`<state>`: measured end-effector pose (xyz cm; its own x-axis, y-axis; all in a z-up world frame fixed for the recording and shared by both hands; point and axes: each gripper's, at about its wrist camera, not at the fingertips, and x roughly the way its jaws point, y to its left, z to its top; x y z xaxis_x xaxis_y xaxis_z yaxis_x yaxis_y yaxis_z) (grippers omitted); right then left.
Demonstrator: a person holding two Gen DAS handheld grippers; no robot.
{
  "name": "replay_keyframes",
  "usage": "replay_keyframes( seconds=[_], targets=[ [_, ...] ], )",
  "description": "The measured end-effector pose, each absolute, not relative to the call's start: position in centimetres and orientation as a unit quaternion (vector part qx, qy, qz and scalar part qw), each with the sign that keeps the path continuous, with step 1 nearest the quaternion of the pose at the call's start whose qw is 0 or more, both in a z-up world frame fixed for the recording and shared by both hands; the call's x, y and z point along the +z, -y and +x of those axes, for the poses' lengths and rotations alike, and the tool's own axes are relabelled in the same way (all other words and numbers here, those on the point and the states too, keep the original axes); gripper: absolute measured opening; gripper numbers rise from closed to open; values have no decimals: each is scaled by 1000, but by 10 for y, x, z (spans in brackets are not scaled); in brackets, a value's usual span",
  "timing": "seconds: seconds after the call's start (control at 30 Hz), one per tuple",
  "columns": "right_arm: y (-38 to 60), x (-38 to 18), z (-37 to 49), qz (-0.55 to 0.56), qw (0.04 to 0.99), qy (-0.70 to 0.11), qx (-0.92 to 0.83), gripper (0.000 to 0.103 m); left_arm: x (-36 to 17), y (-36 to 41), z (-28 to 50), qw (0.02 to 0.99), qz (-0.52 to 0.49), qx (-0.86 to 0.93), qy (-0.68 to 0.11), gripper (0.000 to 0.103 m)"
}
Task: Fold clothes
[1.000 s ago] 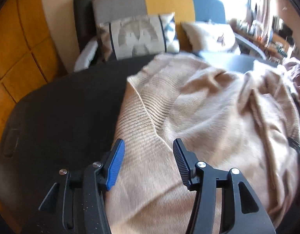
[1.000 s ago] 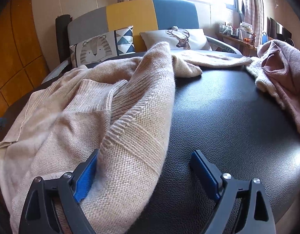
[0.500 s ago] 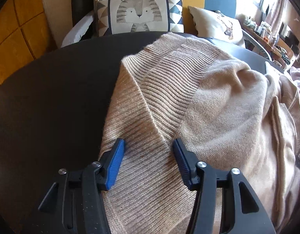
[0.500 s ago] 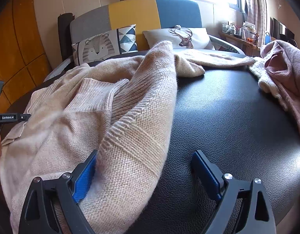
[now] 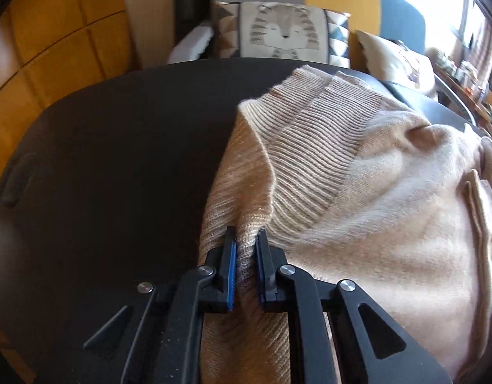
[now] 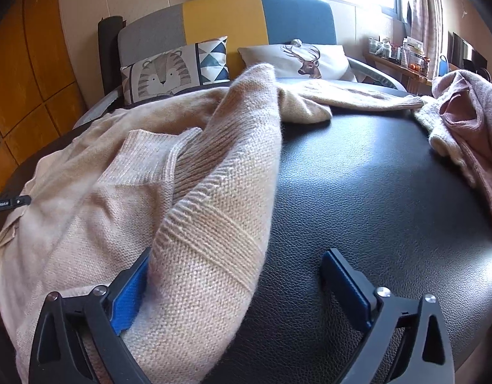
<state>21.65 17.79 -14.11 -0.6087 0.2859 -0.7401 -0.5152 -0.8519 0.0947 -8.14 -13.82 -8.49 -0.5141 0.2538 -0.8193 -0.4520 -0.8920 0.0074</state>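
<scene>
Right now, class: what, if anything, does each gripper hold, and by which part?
The left gripper pinches the beige sweater at a fold near its ribbed hem. The right gripper holds nothing, jaws wide.

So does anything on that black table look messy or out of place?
Only the clothes. The beige sweater lies rumpled on the black table, one sleeve trailing toward the sofa. A pink garment sits bunched at the table's far right edge. The left gripper has just pinched a fold of the sweater. Nothing looks damaged.
</scene>
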Motion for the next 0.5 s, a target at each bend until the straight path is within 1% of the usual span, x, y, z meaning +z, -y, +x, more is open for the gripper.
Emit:
replay_keyframes(
  seconds=[0.2,0.37,0.5],
  targets=[
    [-178,-140,202,-397,210,-145,881,103,-89,166,-60,193,-438,872,-99,10],
    [-179,-137,183,-418,199,-146,874,103,-94,197,-43,178,-451,874,-31,10],
    [-184,-133,150,-452,169,-142,865,103,-97,204,-22,153,-440,884,-24,10]
  ],
)
